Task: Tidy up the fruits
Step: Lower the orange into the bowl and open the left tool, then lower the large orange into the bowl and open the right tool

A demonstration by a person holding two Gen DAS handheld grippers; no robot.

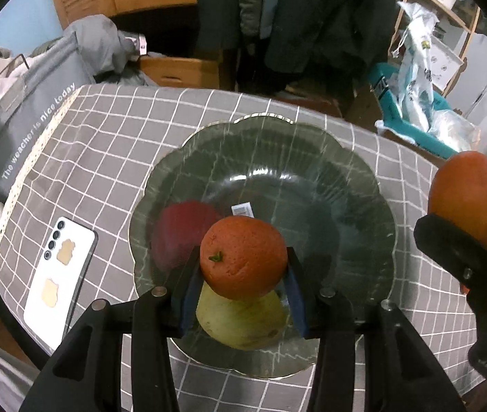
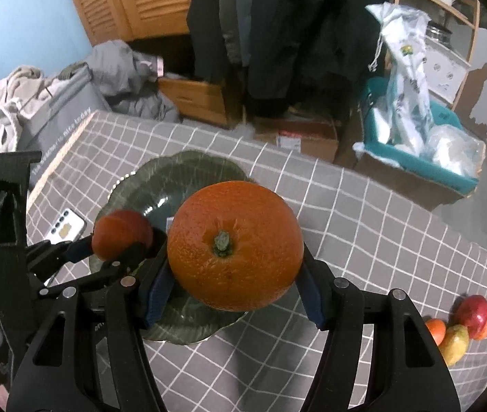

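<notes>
My left gripper point(image 1: 243, 274) is shut on a small orange point(image 1: 243, 257) and holds it above the dark glass plate point(image 1: 312, 158). On the plate lie a red apple point(image 1: 181, 230) and a yellow-green pear point(image 1: 243, 324), below the orange. My right gripper point(image 2: 236, 274) is shut on a large orange point(image 2: 234, 245) and holds it over the plate's point(image 2: 188, 168) right edge. It shows at the right of the left wrist view point(image 1: 470, 199). The left gripper and its orange point(image 2: 121, 233) show at the left of the right wrist view.
A white phone point(image 1: 59, 274) lies left of the plate on the grey checked tablecloth point(image 1: 113, 130). Loose fruit sits at the table's right edge: a red apple point(image 2: 476, 316), a small orange point(image 2: 437, 329) and a yellow-green pear point(image 2: 454, 343). Bags, boxes and clothes stand beyond the table.
</notes>
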